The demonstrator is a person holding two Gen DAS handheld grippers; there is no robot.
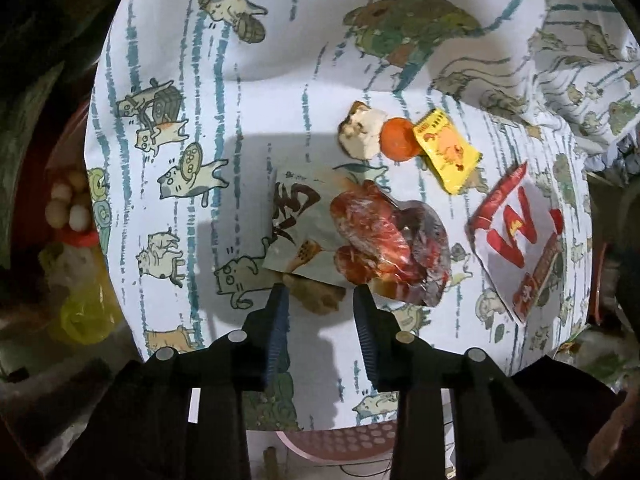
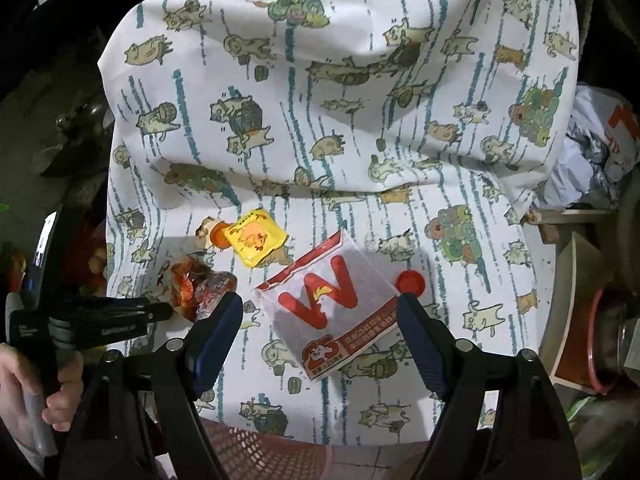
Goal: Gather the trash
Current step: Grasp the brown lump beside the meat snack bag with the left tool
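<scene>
On the cat-print cloth [image 1: 200, 80] lies a beige snack packet [image 1: 304, 216] with black lettering and red food in its clear window. My left gripper [image 1: 320, 294] points straight down at the packet's near edge. Its fingers stand narrowly apart on either side of that edge, with cloth still showing between them. The right wrist view shows this gripper [image 2: 160, 312] from the side. My right gripper [image 2: 320, 300] is wide open over a white-and-red packet [image 2: 324, 308] marked with a big W, which lies flat [image 1: 516, 236]. A yellow sachet [image 2: 256, 242], an orange cap [image 2: 218, 236] and a red cap [image 2: 410, 282] lie nearby.
A crumpled white-brown scrap [image 1: 362, 132] touches the orange cap [image 1: 398, 138]. A pink perforated basket [image 2: 260, 452] shows below the cloth's front edge. A hand [image 2: 40, 380] holds the left gripper. Cluttered bags sit at the left [image 1: 84, 312] and right [image 2: 592, 152].
</scene>
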